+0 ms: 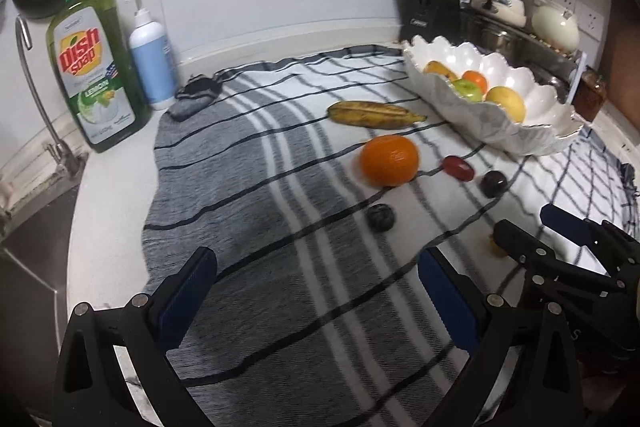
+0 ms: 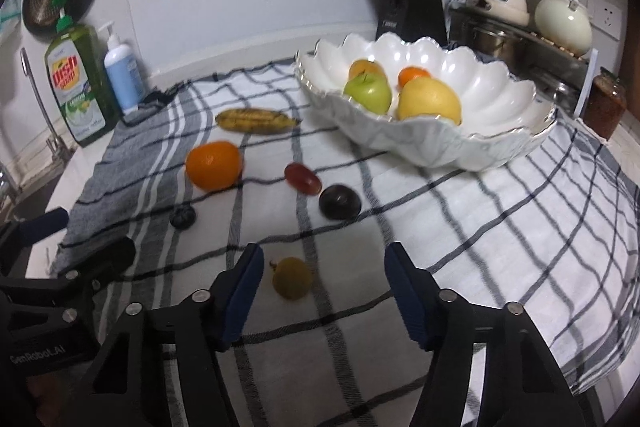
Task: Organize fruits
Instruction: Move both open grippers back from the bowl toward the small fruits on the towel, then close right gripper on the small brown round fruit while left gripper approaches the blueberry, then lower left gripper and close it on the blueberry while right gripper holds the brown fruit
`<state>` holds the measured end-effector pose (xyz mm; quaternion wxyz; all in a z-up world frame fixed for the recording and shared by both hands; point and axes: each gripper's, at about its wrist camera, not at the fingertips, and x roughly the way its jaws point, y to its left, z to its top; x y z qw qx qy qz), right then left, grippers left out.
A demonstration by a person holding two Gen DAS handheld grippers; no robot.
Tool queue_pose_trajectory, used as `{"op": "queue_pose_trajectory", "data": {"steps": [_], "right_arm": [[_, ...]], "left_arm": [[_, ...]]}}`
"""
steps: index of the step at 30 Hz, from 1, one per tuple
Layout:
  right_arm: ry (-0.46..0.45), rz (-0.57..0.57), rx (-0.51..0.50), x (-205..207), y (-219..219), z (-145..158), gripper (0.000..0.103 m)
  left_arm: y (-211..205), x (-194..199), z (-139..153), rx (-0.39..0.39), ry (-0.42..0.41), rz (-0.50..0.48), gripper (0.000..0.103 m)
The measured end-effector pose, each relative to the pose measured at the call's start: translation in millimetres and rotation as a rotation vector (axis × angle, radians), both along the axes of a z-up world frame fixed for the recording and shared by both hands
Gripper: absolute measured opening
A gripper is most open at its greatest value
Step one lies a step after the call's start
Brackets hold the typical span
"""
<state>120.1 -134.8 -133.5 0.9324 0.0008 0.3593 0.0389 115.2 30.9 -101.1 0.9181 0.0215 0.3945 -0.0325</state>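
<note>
Six loose fruits on the checked cloth (image 2: 500, 227) beside the scalloped bowl (image 2: 480, 143); right tongs (image 2: 324, 287) spread about the small yellow-green fruit (image 2: 292, 283), untouched; left tongs (image 1: 316, 291) spread, empty; risk: off-centre pinch rolling it off the bench

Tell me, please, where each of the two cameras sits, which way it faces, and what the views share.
Left wrist view: on the left gripper, looking forward and down over the checked cloth at the orange and the banana; its own open fingers show, and the right gripper at right.
Right wrist view: on the right gripper, looking down at a small yellow-green fruit lying between its open fingers, untouched; the left gripper shows at left.
Shared: the white bowl, orange, banana and dish soap bottle.
</note>
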Motion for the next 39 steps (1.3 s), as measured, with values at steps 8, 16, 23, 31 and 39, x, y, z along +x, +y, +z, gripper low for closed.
{"op": "queue_pose_trajectory", "data": {"steps": [8, 16, 23, 31, 39], "right_arm": [[0.025, 0.017, -0.009, 2.5, 6.6, -8.6, 0.054], [0.040, 0.019, -0.009, 6.1, 7.1, -13.3, 0.026], [0.016, 0.019, -0.004, 2.7, 4.7, -5.1, 0.024], [-0.040, -0.032, 0.018, -2.6, -14.1, 11.2, 0.024], [-0.062, -0.035, 0.063, -6.7, -22.9, 16.3, 0.024]], "left_arm": [[4.7, 1.7, -7.4, -0.003, 0.028, 0.011, 0.102], [2.3, 3.8, -8.0, -0.004, 0.035, 0.002, 0.102], [-2.5, 8.7, -7.1, -0.006, 0.032, -0.009, 0.102], [-18.8, 18.3, -5.5, 0.002, 0.020, -0.046, 0.102], [-27.6, 18.8, -7.9, 0.008, 0.020, -0.062, 0.102]]}}
